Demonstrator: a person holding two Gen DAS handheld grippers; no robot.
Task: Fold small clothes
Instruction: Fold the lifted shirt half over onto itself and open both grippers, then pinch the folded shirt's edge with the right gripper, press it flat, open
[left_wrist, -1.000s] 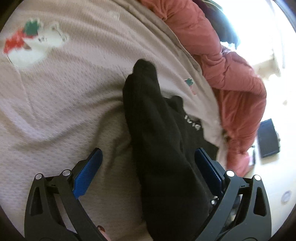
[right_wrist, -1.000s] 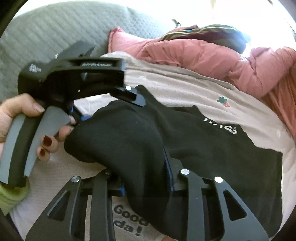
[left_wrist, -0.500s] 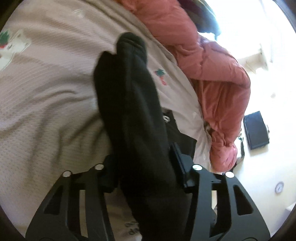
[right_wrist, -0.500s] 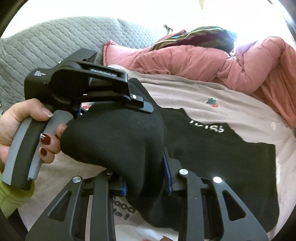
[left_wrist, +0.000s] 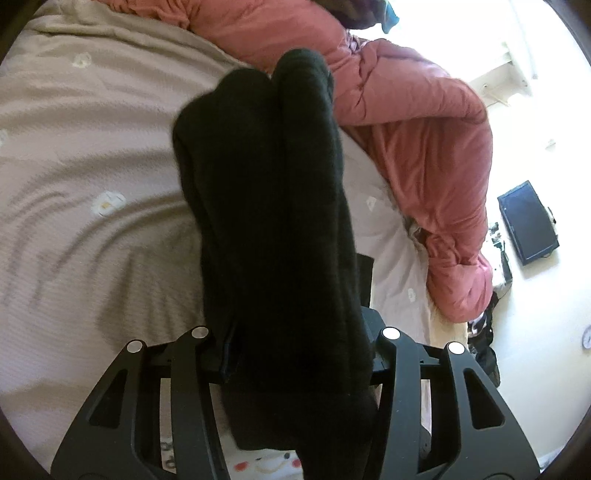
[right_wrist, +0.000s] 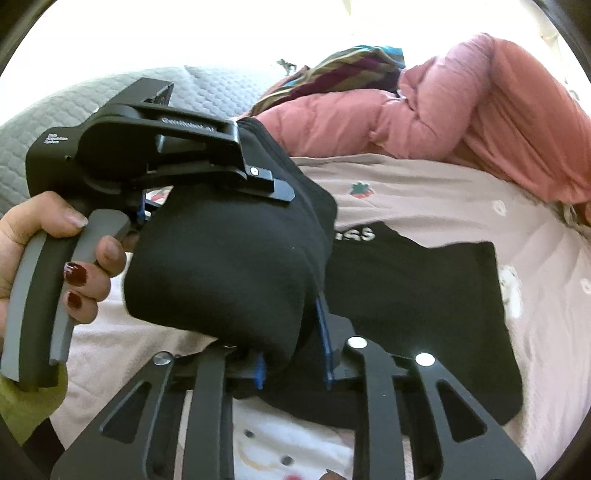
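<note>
A black garment (left_wrist: 266, 221) fills the middle of the left wrist view, bunched into a thick fold and lifted off the bed. My left gripper (left_wrist: 291, 343) is shut on that fold, its fingertips hidden by the cloth. In the right wrist view the same fold (right_wrist: 221, 266) hangs between both tools. My right gripper (right_wrist: 291, 360) has its blue pads pressed on the fold's lower edge, and its jaws are closing. The left gripper (right_wrist: 273, 199) grips the upper edge, held by a hand (right_wrist: 55, 251) with dark red nails. The rest of the garment (right_wrist: 424, 295), with white letters, lies flat on the bedspread.
The pale bedspread (left_wrist: 92, 147) has small printed figures and wrinkles. A pink-red duvet (left_wrist: 424, 129) is heaped along the far side, with a striped cloth (right_wrist: 343, 70) behind it. A grey quilted cushion (right_wrist: 221, 88) is at the back left. A dark flat screen (left_wrist: 528, 221) lies off the bed.
My left gripper went from wide open to shut on the black fold and lifted it. Both grippers moved together with the fold, and the right jaws narrowed.
</note>
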